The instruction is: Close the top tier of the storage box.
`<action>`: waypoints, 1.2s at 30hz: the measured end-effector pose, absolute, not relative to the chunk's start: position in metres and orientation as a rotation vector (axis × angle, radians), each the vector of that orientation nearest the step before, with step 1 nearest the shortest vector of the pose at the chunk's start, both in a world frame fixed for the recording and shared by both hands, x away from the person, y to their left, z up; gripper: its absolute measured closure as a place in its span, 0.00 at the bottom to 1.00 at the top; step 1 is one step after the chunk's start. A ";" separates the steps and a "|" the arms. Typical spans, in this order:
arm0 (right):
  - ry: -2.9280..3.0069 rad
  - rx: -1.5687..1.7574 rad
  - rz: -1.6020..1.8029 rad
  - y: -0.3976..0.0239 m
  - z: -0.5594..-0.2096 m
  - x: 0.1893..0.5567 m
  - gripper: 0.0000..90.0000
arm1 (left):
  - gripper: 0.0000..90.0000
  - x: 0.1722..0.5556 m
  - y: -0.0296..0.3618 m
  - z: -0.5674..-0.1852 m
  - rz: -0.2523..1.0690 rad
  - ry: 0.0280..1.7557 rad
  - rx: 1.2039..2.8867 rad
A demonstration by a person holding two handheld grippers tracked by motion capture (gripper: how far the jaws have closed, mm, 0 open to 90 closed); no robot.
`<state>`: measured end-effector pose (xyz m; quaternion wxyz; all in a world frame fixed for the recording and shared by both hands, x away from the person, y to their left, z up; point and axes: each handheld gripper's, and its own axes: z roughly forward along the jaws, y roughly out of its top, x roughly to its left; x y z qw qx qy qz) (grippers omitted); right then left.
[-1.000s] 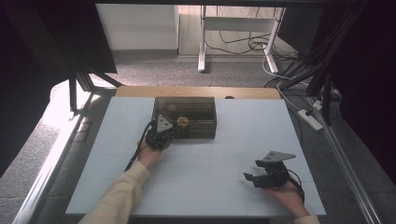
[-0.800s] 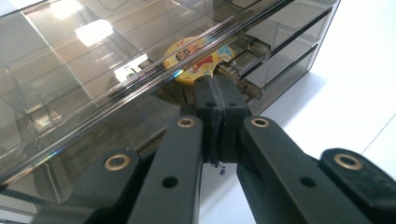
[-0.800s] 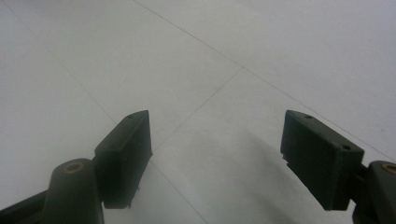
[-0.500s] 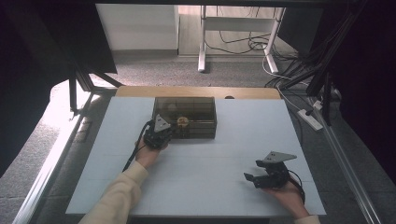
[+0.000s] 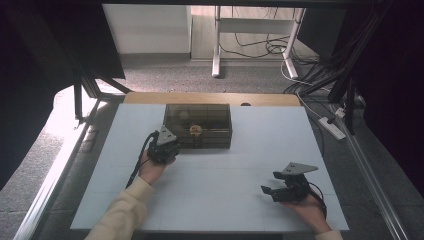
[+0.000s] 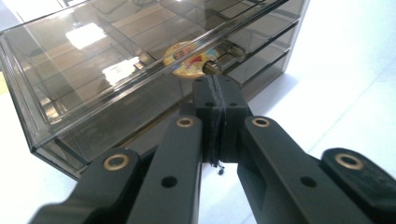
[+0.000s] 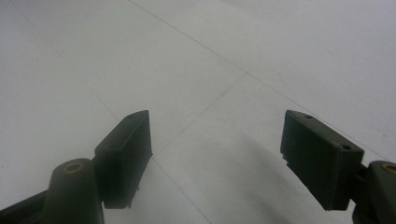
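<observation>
A smoky see-through drawer box stands at the back middle of the white table. Inside it lies a round yellow item beside a small metal piece. My left gripper is at the box's front left corner. In the left gripper view its jaws are pressed together just before the box front, below the yellow item, and I see nothing between them. My right gripper rests low at the table's front right. Its jaws stand wide apart over bare table.
The box has several shallow drawers stacked behind its dark front. A wooden strip runs along the table's far edge. A power strip and cables lie off the right side. A metal rail borders the left side.
The left gripper has edged slightly to the left at the box's front. The right gripper has hardly moved.
</observation>
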<state>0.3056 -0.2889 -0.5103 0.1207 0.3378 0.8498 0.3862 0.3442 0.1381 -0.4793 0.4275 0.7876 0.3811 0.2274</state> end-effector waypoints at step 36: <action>2.449 0.950 1.157 -0.294 -0.510 0.302 0.27 | 0.33 0.247 0.194 -0.509 0.414 1.002 2.042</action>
